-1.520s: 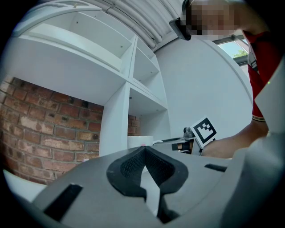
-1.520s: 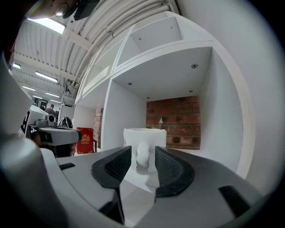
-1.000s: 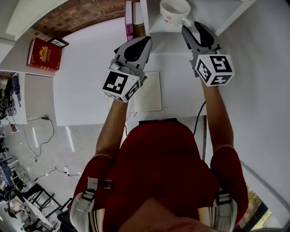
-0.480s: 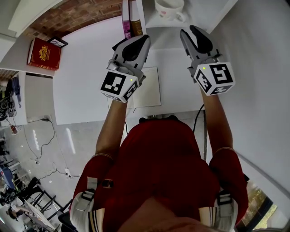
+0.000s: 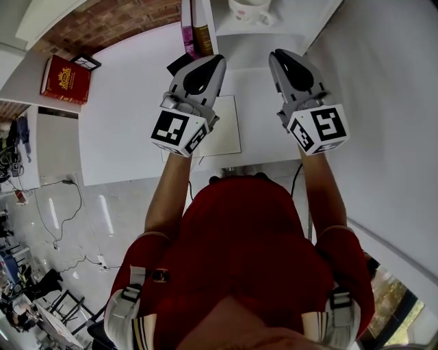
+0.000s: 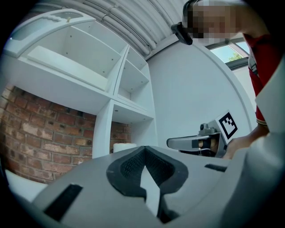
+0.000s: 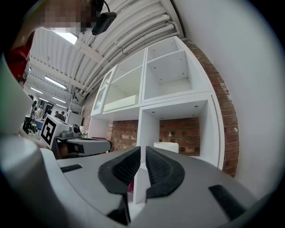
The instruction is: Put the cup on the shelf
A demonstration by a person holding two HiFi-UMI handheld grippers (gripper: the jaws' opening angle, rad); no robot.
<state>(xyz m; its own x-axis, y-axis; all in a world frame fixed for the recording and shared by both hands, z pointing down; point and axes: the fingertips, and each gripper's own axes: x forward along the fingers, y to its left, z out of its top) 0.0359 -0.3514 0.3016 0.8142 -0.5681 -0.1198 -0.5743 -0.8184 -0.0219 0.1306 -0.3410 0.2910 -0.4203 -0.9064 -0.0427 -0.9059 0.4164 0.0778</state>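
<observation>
A white cup [image 5: 250, 10] stands in a shelf compartment at the top of the head view, apart from both grippers. It also shows as a white cup [image 7: 166, 147] before the brick back wall in the right gripper view. My right gripper [image 5: 277, 56] is below and just right of the cup; its jaws are closing, with a narrow slit left and nothing between them. My left gripper [image 5: 211, 63] hovers beside it, shut and empty. The white shelf unit [image 7: 173, 109] rises in front of both grippers.
Upright books [image 5: 194, 27] stand in the compartment left of the cup. A red book [image 5: 66, 80] lies on a ledge at far left. A white sheet [image 5: 222, 126] lies on the white table [image 5: 123, 116] under the grippers. The white wall [image 5: 383, 102] is close on the right.
Both grippers have drawn back from the shelf toward the person. The right gripper's jaws, wide beside the cup a second ago, have narrowed to a slit. The cup stays on the shelf.
</observation>
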